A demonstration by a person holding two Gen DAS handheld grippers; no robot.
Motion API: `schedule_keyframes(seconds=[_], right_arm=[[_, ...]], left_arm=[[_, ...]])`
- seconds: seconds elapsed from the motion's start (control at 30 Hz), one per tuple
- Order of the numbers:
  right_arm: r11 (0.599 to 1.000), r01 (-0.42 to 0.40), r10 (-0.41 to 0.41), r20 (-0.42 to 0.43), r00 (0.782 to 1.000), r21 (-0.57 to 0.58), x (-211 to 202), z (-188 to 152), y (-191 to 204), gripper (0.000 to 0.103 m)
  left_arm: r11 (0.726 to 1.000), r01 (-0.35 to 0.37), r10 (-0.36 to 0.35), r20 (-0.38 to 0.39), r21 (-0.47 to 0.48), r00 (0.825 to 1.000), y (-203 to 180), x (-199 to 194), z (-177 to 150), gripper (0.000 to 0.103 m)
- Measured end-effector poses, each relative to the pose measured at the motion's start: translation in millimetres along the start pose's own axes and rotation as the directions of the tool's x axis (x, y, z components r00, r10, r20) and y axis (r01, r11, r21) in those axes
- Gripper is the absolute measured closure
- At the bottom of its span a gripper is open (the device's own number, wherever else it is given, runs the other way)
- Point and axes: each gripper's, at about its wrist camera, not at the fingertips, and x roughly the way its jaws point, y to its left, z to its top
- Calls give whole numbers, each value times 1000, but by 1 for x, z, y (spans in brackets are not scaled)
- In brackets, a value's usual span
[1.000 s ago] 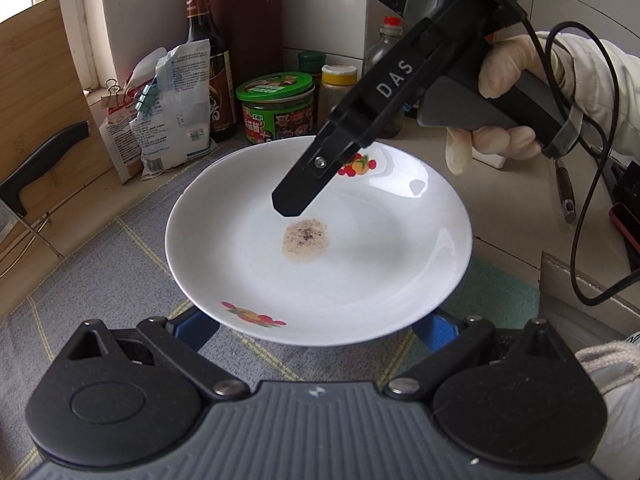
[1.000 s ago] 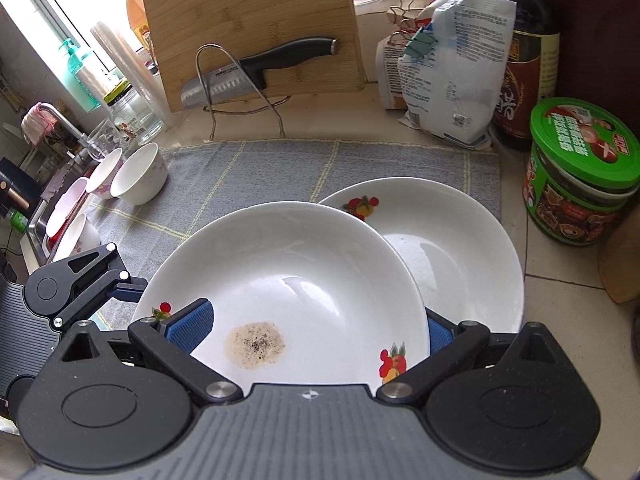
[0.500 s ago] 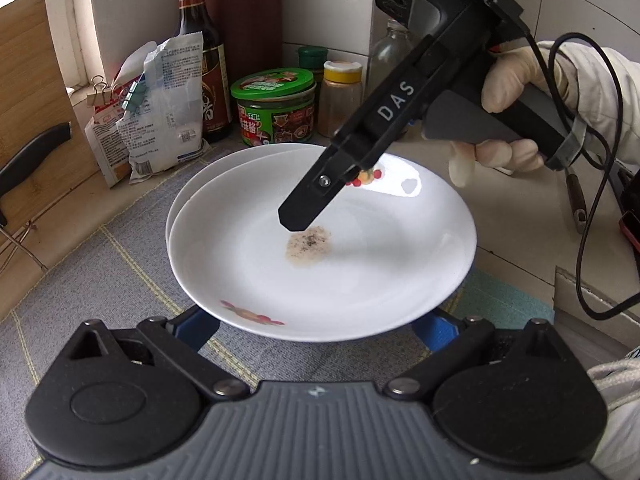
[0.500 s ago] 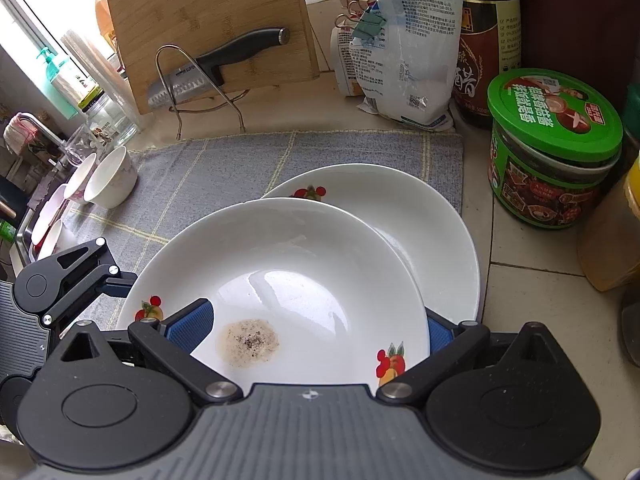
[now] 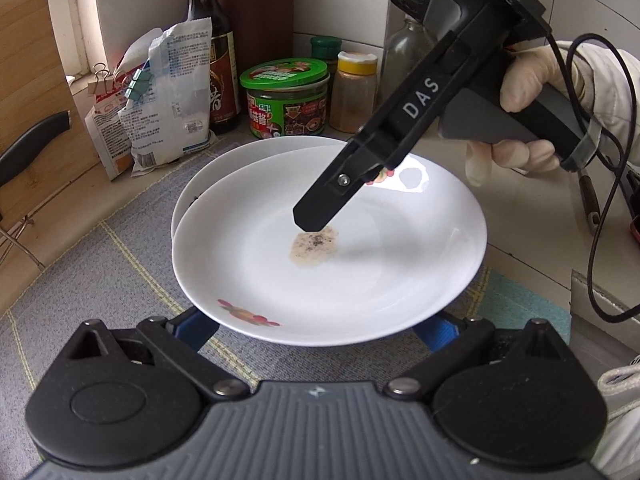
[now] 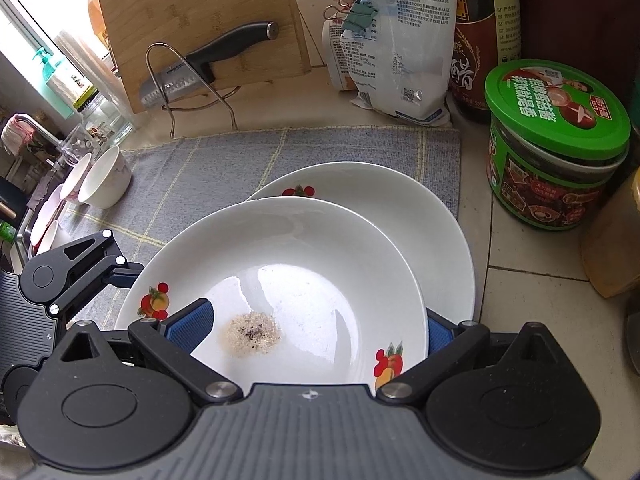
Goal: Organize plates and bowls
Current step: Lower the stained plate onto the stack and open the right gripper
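Right tongs (image 6: pixel 308 320) gripping stained plate (image 6: pixel 304 264) – over second plate (image 6: pixel 400 216), grey mat (image 6: pixel 240 160)

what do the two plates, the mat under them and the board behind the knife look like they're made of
Top plate and lower plate: likely glazed ceramic, glossy white with sharp window glare and printed fruit motifs.
Mat: woven fabric, matte grey with yellow grid lines.
Board: bamboo or wood, with pale tan grain strips and a dull finish.

Right wrist view. White fruit-printed upper plate (image 6: pixel 304 264) overlaps a second white plate (image 6: pixel 404 216) at its 1 o'clock, on grey checked cloth mat (image 6: pixel 224 160). Green-lidded jar (image 6: pixel 556 144) at 2 o'clock; white bowl (image 6: pixel 106 176) at 10; bamboo board (image 6: pixel 200 12) at 11.
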Motion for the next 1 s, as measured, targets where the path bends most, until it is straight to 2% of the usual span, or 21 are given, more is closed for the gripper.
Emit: schedule_keyframes(seconds=[0.5,0.67,1.0], right_arm=[[1000,-2,2,-5,1000,16,-1,0,-5,0],[1000,0,1,-4,1000,21,-3,-1,-6,0],[999,-5,5,-1,1000,32,-8,-4,-6,0]], left_arm=[[998,-34,36,-27,57,999,5,12,5,2],[999,-38,40,-35,37,999,11,14,6,3],[997,-50,52,-32,58,998,11,13,6,3]])
